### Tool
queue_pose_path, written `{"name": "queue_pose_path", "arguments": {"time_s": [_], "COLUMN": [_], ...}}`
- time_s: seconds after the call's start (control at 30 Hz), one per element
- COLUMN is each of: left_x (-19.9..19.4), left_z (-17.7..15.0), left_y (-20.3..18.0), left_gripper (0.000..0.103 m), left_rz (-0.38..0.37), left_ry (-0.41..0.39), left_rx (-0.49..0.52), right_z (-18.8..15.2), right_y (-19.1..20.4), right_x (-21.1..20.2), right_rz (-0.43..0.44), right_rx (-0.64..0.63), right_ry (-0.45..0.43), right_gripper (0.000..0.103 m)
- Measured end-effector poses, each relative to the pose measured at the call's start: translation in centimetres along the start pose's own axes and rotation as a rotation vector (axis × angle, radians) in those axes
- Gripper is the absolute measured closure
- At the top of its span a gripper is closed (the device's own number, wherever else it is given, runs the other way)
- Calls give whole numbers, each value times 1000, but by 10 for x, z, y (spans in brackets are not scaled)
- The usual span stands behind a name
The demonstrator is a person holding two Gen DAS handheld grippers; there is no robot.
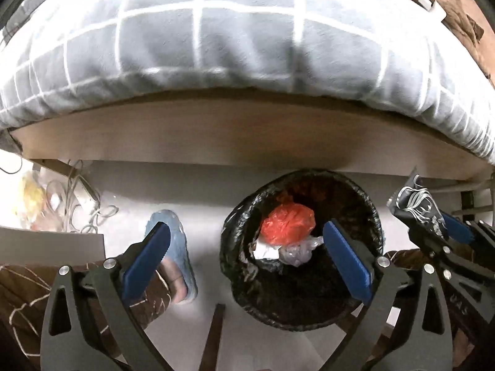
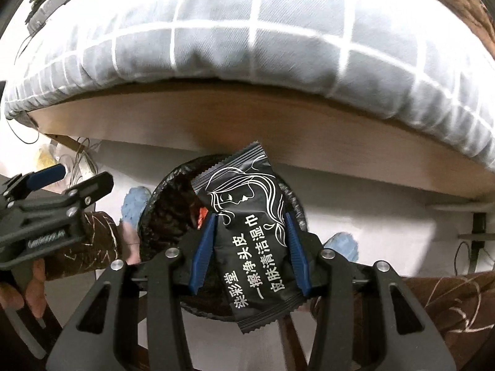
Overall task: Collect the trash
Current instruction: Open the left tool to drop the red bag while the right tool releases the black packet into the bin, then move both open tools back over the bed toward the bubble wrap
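You've got the black wipe packet (image 2: pixel 247 235) pinched across its width in your right gripper (image 2: pixel 251 250), both blue pads pressed against its sides, and it's hanging right over the mouth of the trash bin (image 2: pixel 167 204) in the right wrist view. This looks like the drop step: packet carried, bin underneath, release not yet made. Your left gripper (image 1: pixel 247 256) is spread wide with nothing between its pads, hovering above the same trash bin (image 1: pixel 365 204), where an orange bag (image 1: pixel 287 222) and some crumpled clear plastic (image 1: pixel 297 252) already sit on the black liner. From the left wrist view, the packet (image 1: pixel 417 207) reads as off to the bin's right edge, so I'd judge you want it centred over the opening before you let the jaws part. Mind the bed frame (image 1: pixel 216 136) just behind the bin, and your blue slipper (image 1: pixel 176 241) beside it.
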State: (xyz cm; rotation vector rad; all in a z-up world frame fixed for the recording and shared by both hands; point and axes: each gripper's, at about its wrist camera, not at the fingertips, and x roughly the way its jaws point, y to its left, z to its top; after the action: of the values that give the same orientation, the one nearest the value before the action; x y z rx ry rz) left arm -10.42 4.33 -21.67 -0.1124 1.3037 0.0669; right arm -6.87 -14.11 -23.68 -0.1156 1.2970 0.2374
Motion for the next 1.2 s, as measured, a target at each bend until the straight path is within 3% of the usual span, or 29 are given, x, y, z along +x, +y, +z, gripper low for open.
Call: {"name": "queue_pose_path", "arguments": {"time_s": [0.43,0.73,0.87,1.2], "left_x": [-3,-2,-4,-21], "left_z": [-9,-9,-8,-4], "left_y": [44,54,53,45], "left_gripper": [6,6,6,6], "left_rz": [27,42,47,39], "left_ry": [-12,-13,-16,-60], "left_rx": [-68,-96,-96,-68], "right_z": [-2,-8,-7,2], "right_y": [43,62,62,52], "right_x": [36,51,48,24], "right_rz": [-37,-55,-75,-95], "right_rx": [-114,-176,-169,-139], "right_ry": [82,113,96,-1], "right_gripper": [58,38,24,11]}}
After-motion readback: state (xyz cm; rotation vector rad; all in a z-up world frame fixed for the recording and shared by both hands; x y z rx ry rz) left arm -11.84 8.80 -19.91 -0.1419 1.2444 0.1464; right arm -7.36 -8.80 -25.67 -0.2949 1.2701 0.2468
